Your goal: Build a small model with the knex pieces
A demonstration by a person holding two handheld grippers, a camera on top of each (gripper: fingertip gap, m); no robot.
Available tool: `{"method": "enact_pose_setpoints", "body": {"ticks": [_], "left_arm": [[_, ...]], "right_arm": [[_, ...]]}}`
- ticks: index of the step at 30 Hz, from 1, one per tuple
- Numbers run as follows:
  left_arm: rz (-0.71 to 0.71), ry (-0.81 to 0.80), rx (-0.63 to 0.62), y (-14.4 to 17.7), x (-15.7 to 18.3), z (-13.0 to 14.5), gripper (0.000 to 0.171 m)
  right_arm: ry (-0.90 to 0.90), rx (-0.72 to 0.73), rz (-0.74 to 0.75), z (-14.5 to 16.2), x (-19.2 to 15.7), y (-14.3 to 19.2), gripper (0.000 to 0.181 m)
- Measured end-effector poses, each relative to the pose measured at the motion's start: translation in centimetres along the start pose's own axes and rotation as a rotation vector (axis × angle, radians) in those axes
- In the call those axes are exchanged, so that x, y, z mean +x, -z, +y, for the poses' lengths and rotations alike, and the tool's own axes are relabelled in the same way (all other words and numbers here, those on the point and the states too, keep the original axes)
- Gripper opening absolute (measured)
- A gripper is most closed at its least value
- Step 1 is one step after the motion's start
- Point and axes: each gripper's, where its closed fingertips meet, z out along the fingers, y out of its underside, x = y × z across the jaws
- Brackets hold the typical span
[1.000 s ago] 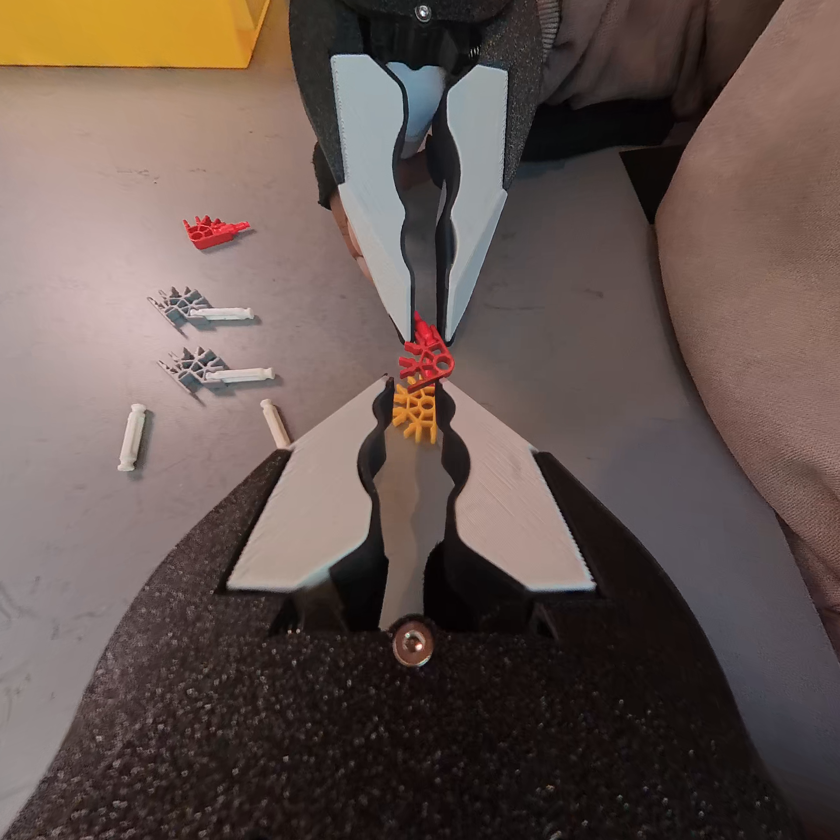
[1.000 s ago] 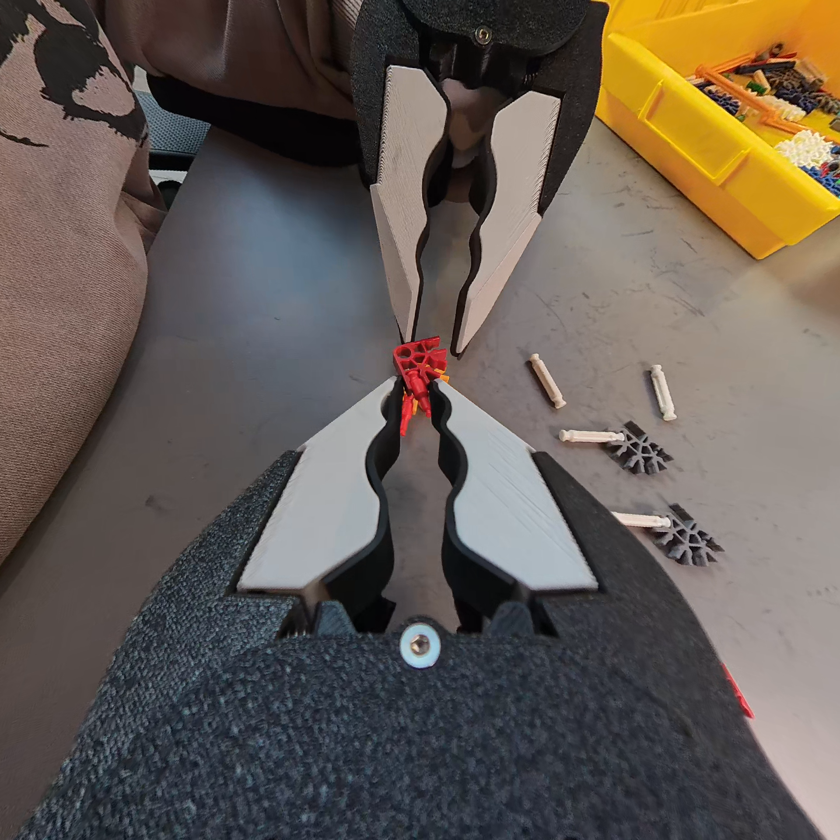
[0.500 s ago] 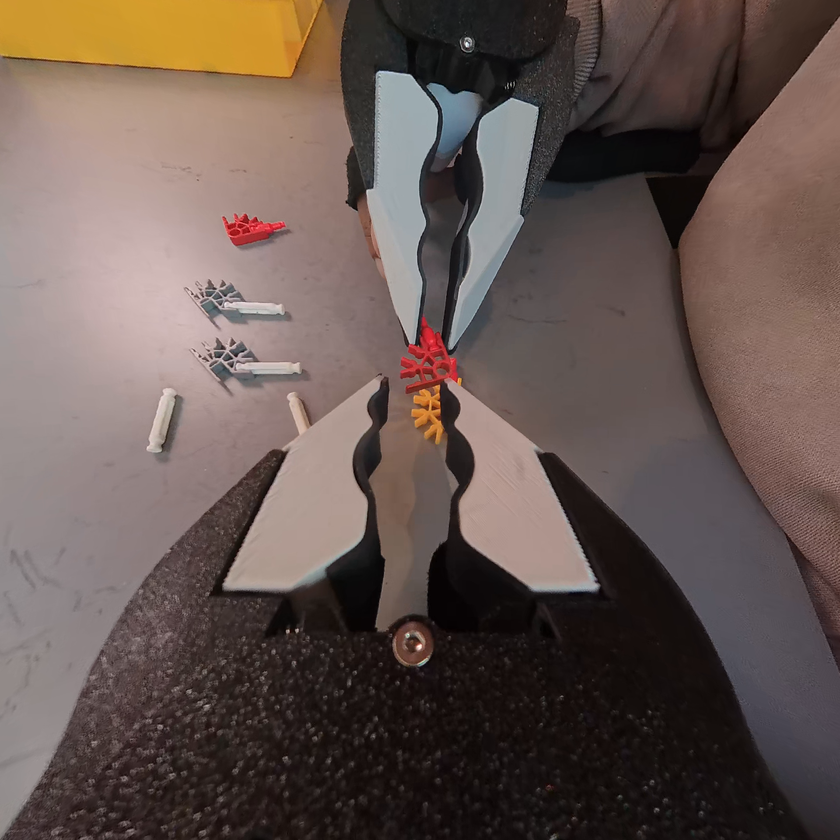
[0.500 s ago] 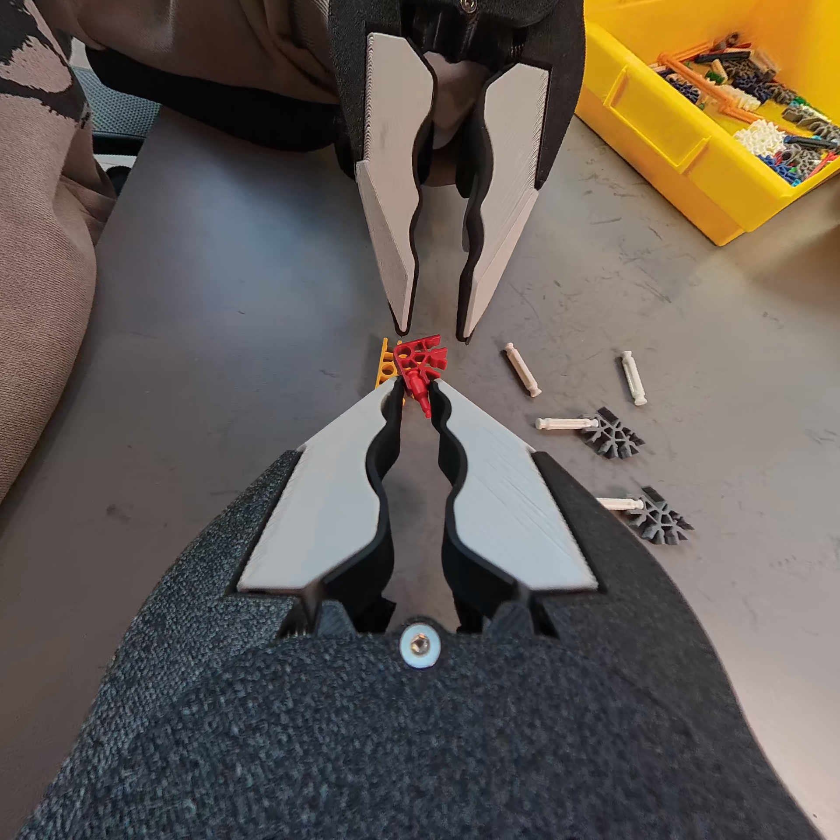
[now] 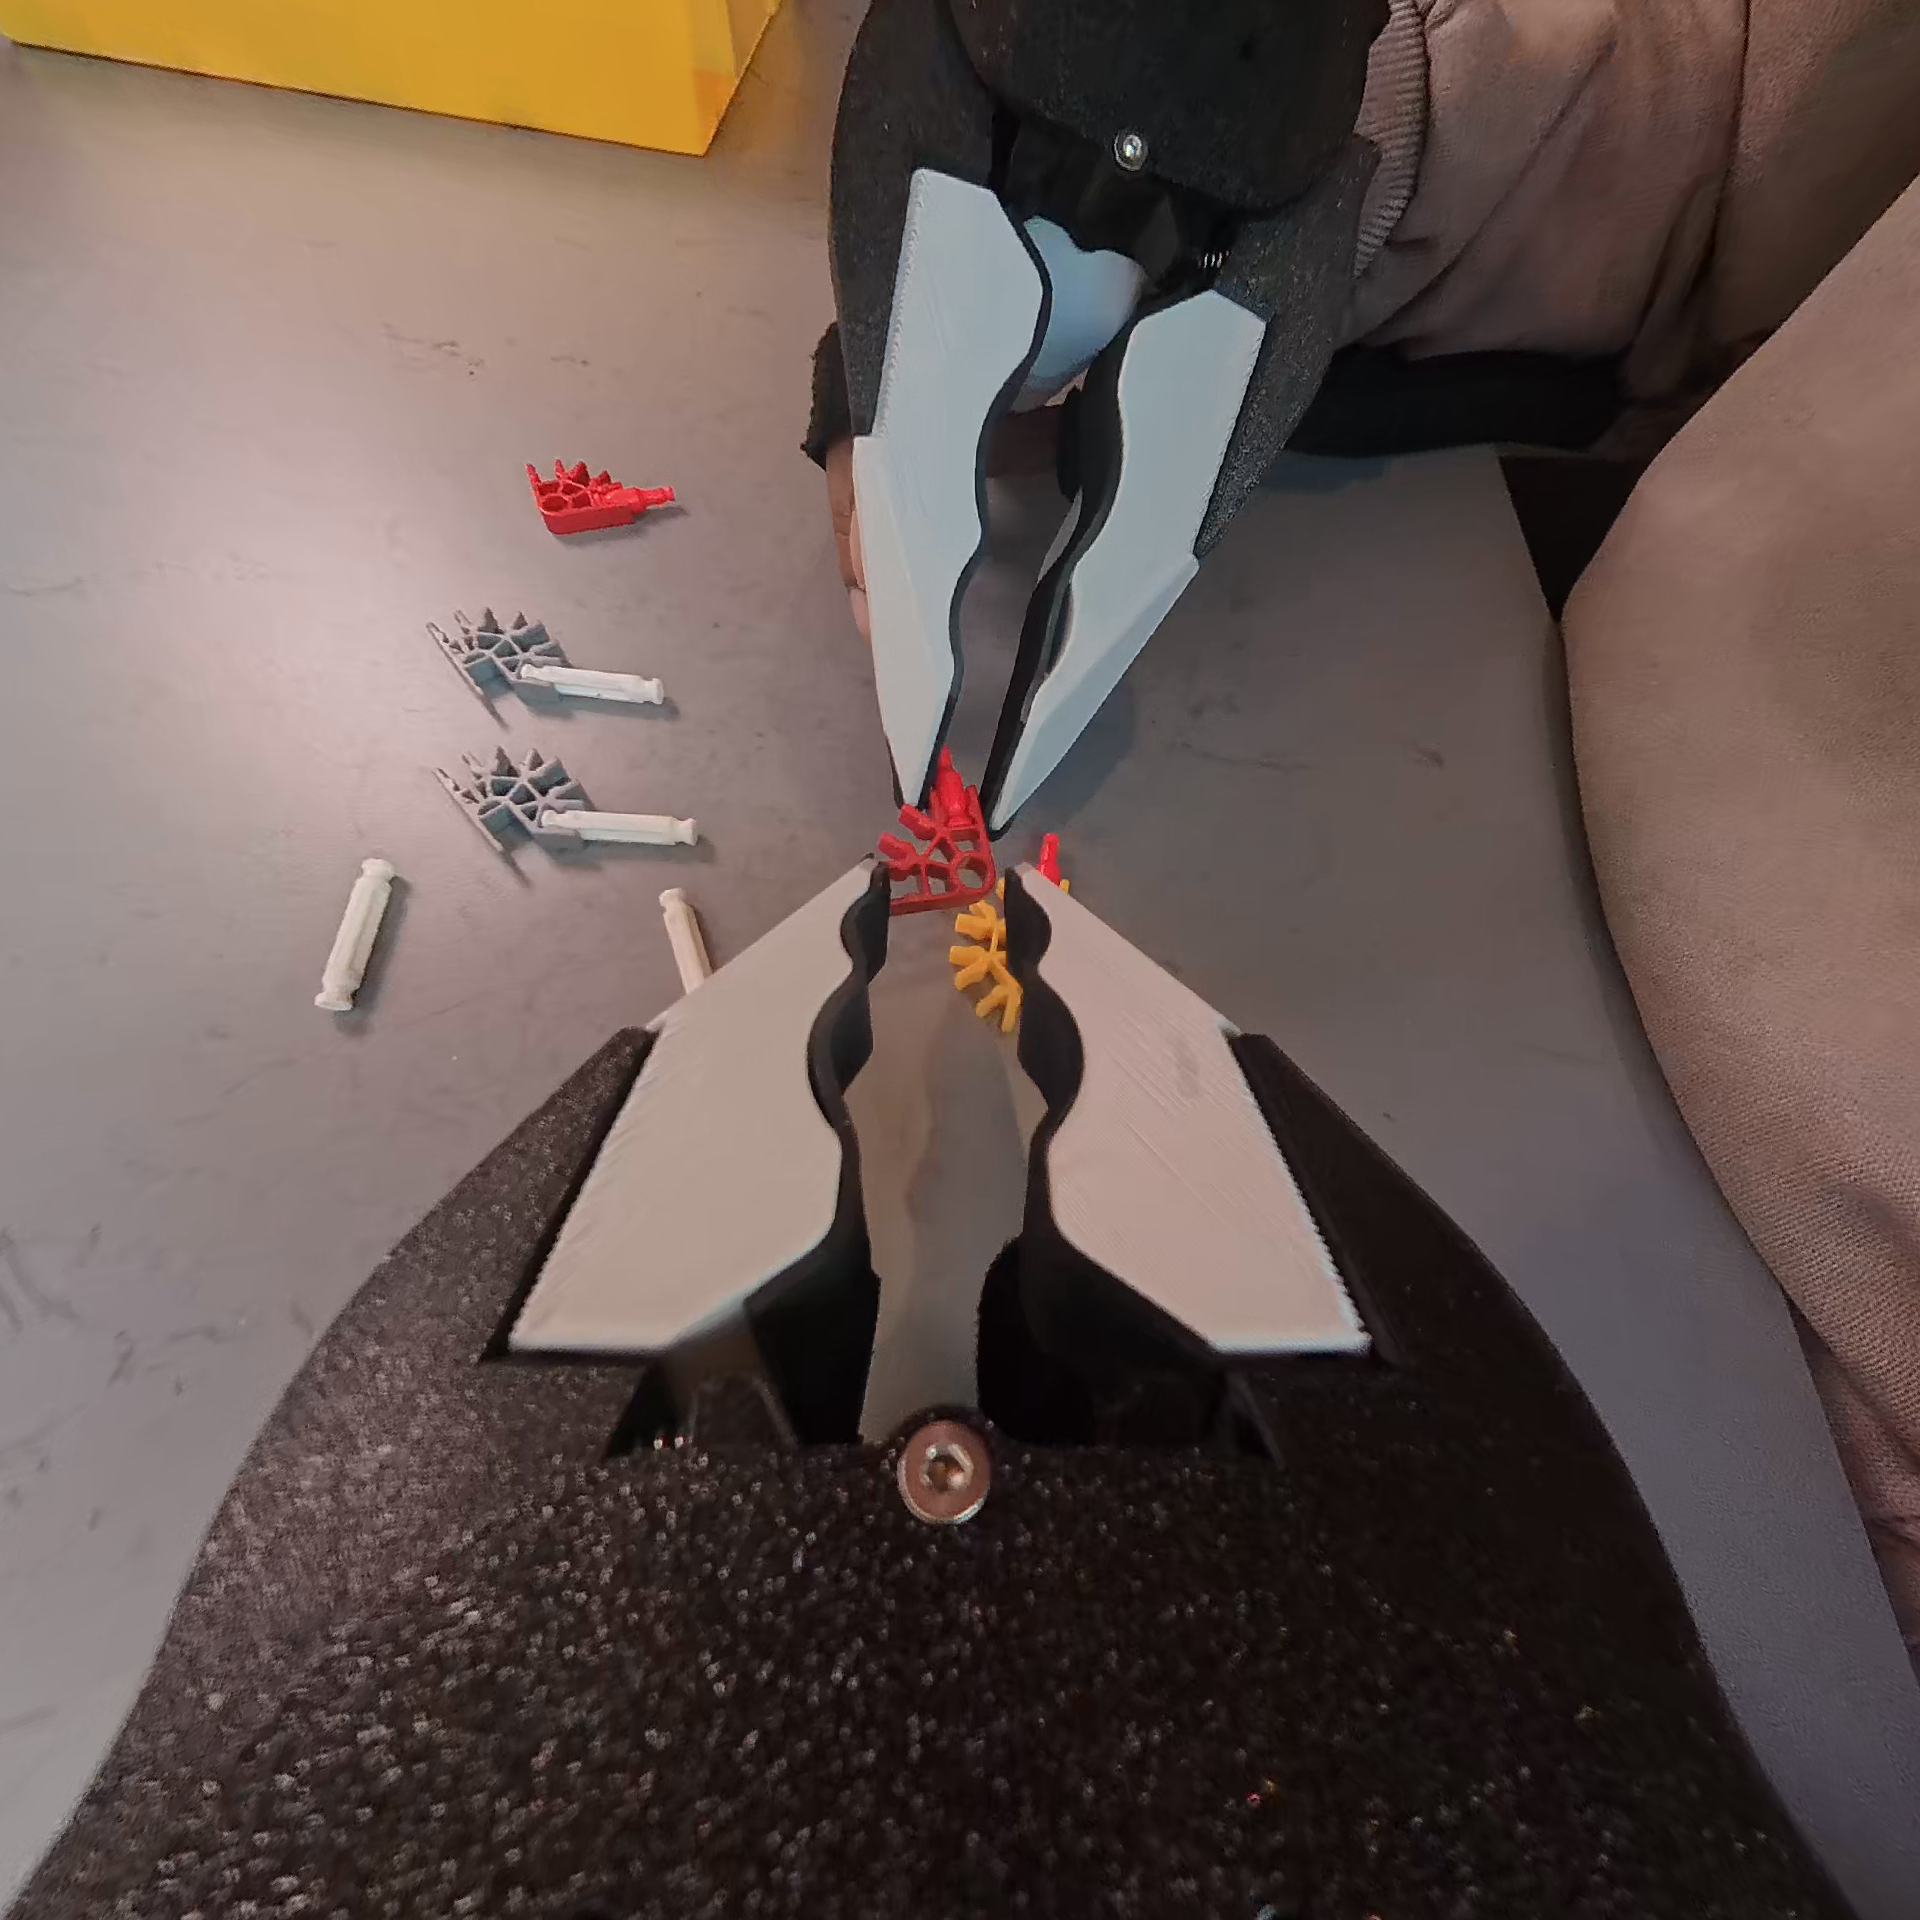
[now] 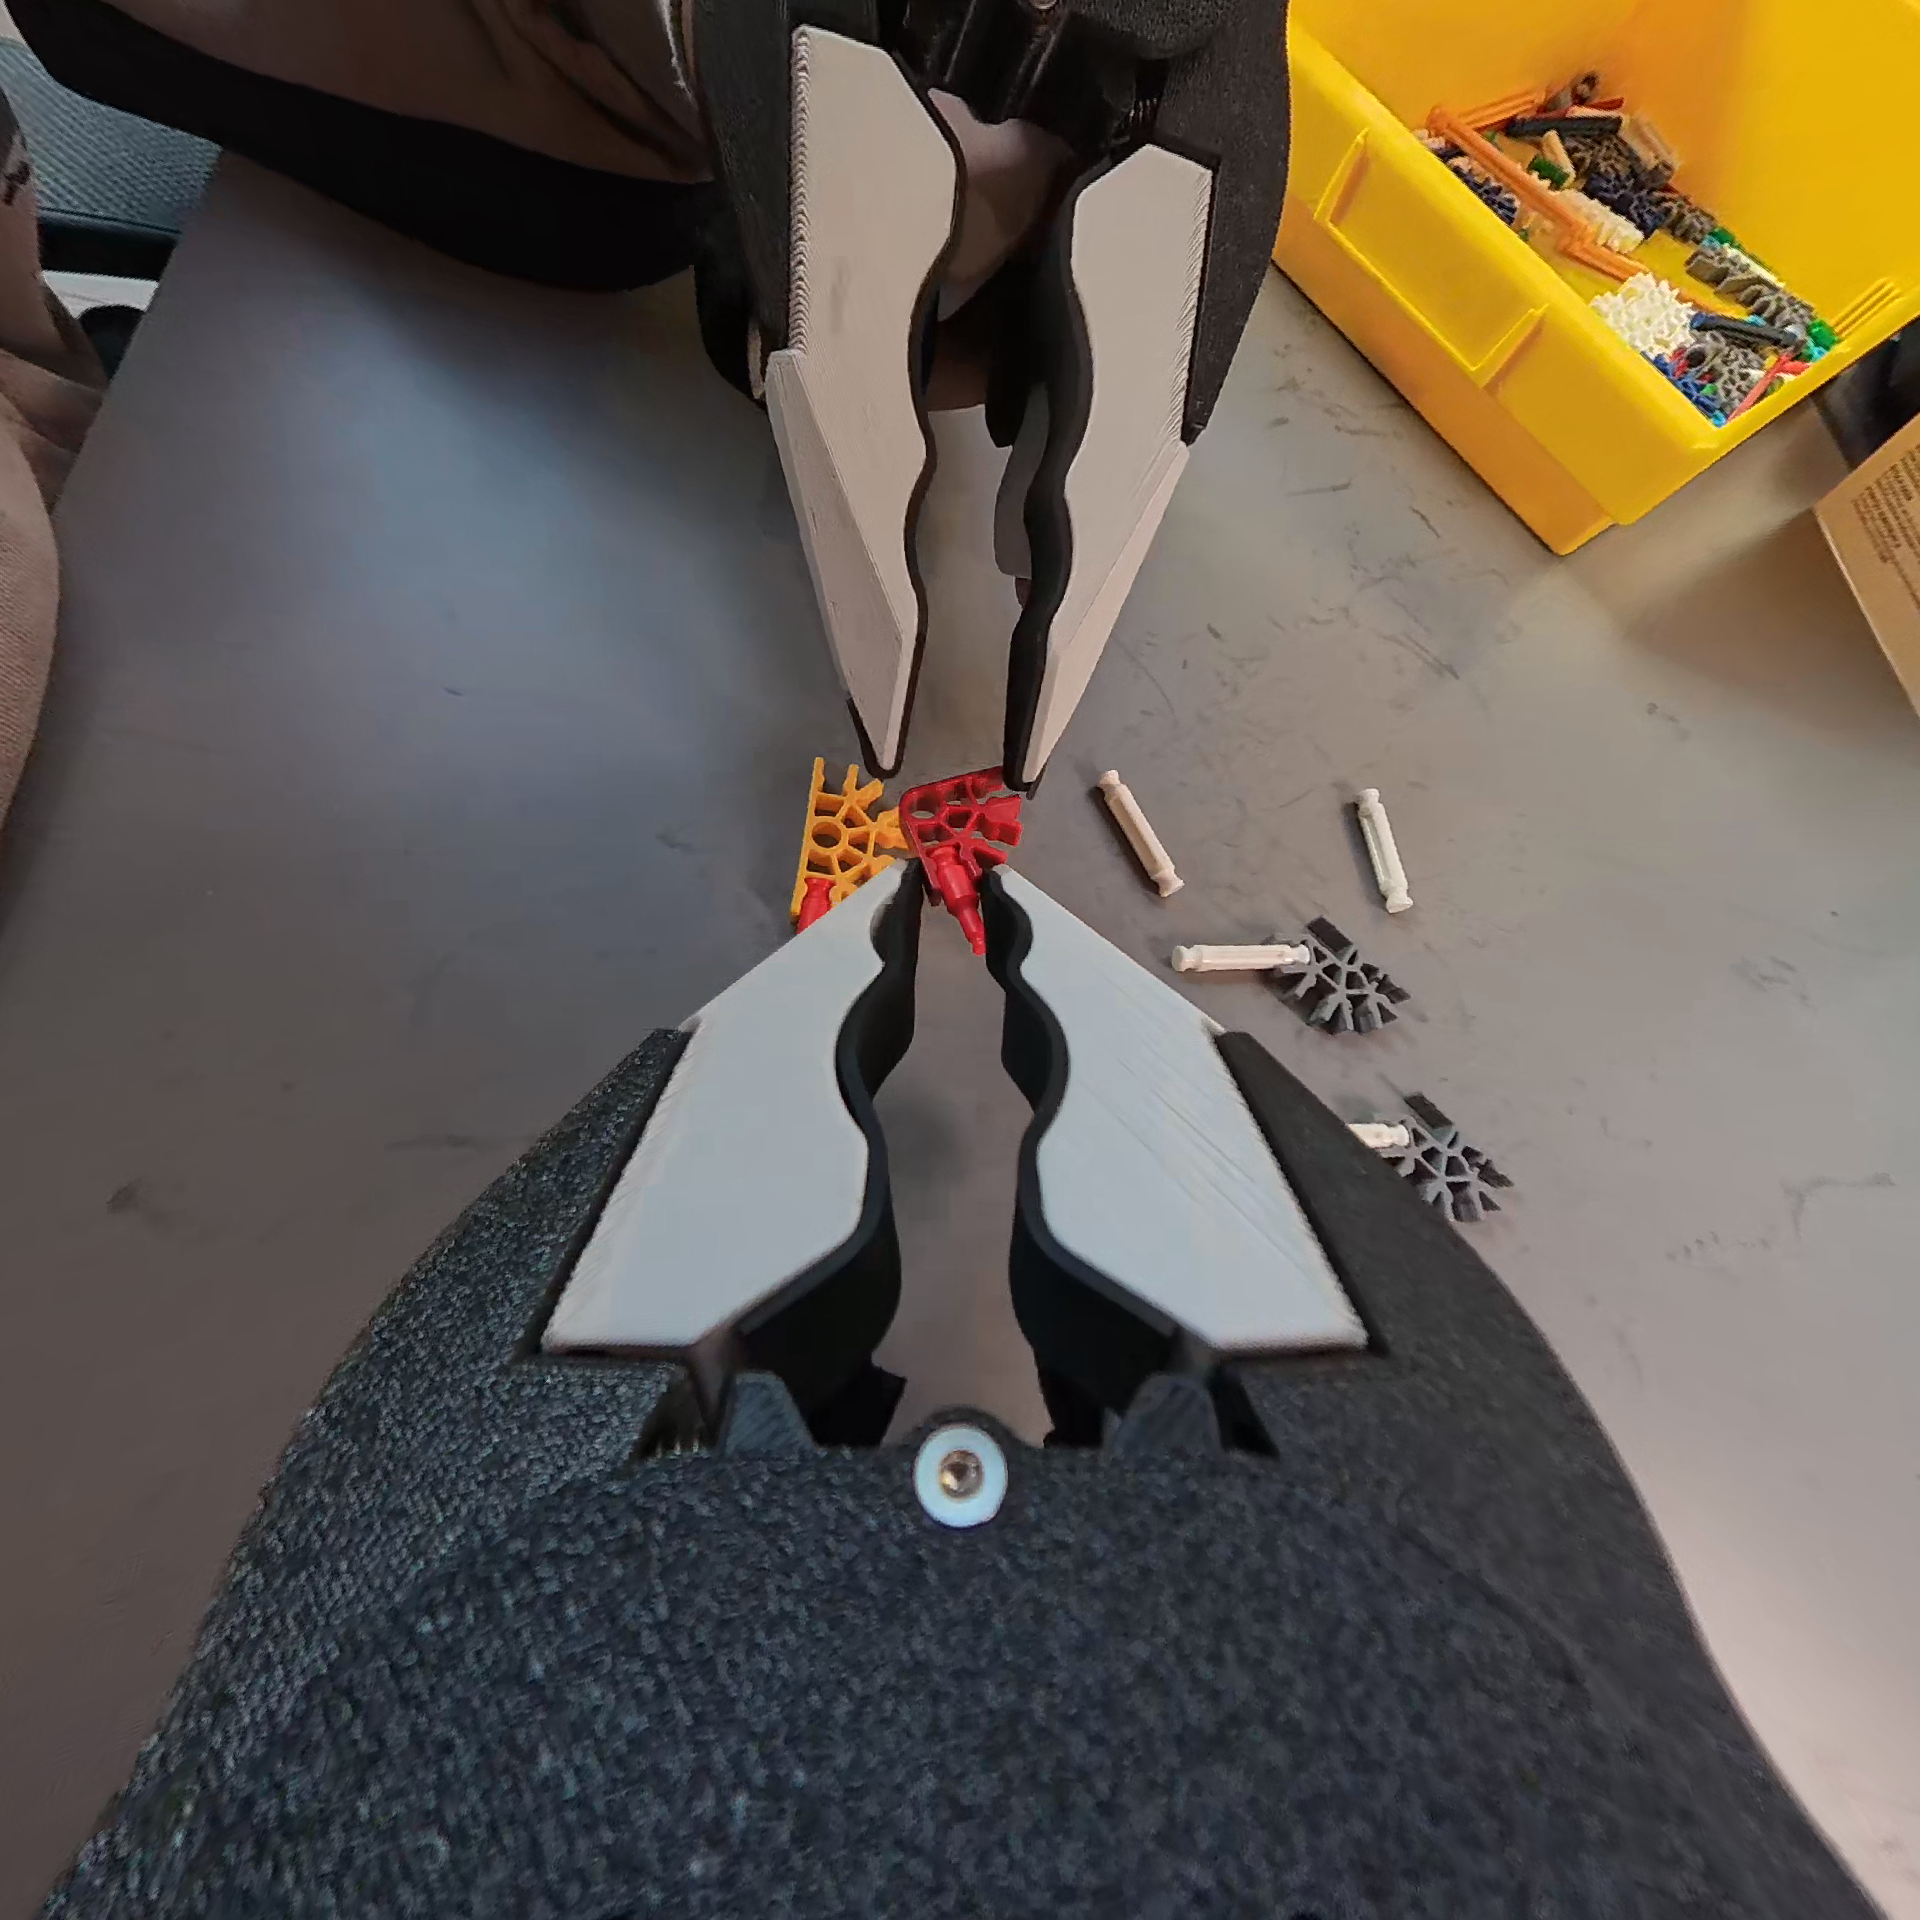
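Observation:
My right gripper point(image 6: 948, 881) is shut on a short red rod point(image 6: 961, 894) plugged into a red fan-shaped connector point(image 6: 961, 821), held low over the grey table point(image 6: 416, 727). My left gripper point(image 5: 943, 876) is open. Its fingertips point(image 5: 871, 875) stand on either side of that red connector point(image 5: 940, 868), one tip touching its corner. A yellow connector point(image 5: 985, 956) lies on the table between the left fingers. It also shows in the right wrist view point(image 6: 836, 842), with a small red rod point(image 6: 816, 896) in it. The two grippers face each other tip to tip.
Another red connector point(image 5: 582, 499), two grey connectors with white rods point(image 5: 509, 655) point(image 5: 525, 798) and two loose white rods point(image 5: 355, 935) point(image 5: 686, 935) lie beside the grippers. A yellow bin point(image 6: 1455, 312) of parts and a cardboard box point(image 6: 1886, 582) stand beyond. A person's sleeve point(image 5: 1714, 779) borders the table. Both grippers' tips are close together, under 4 cm apart.
My left gripper has opened and let go of the yellow connector, which now lies on the table. The right gripper has kept the red piece and shifted it off the yellow one.

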Motion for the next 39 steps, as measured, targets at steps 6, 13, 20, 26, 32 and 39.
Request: {"method": "enact_pose_setpoints", "body": {"ticks": [6, 13, 20, 26, 32, 39], "left_arm": [[-0.023, 0.014, -0.028, -0.4, -0.3, 0.4, 0.023], [-0.026, 0.034, -0.007, -0.2, -0.5, 0.1, 0.021], [-0.034, 0.043, -0.002, -0.1, -0.7, 0.0, 0.021], [-0.042, 0.040, -0.008, -0.1, -0.8, 0.1, 0.021], [-0.057, 0.047, -0.004, 0.1, -1.1, 0.1, 0.018], [-0.039, 0.074, 0.021, 0.1, -1.0, -0.3, 0.029]], "right_arm": [[0.015, 0.000, 0.008, 0.0, 0.0, -0.1, 0.009], [0.020, 0.017, 0.030, -0.2, 0.3, 0.1, 0.009], [0.037, 0.021, 0.049, -0.3, 0.5, 0.2, 0.009], [0.051, 0.015, 0.059, -0.2, 0.5, 0.1, 0.009], [0.054, 0.016, 0.070, -0.1, 0.6, 0.2, 0.009], [0.055, 0.032, 0.086, -0.4, 0.8, 0.3, 0.009]]}}
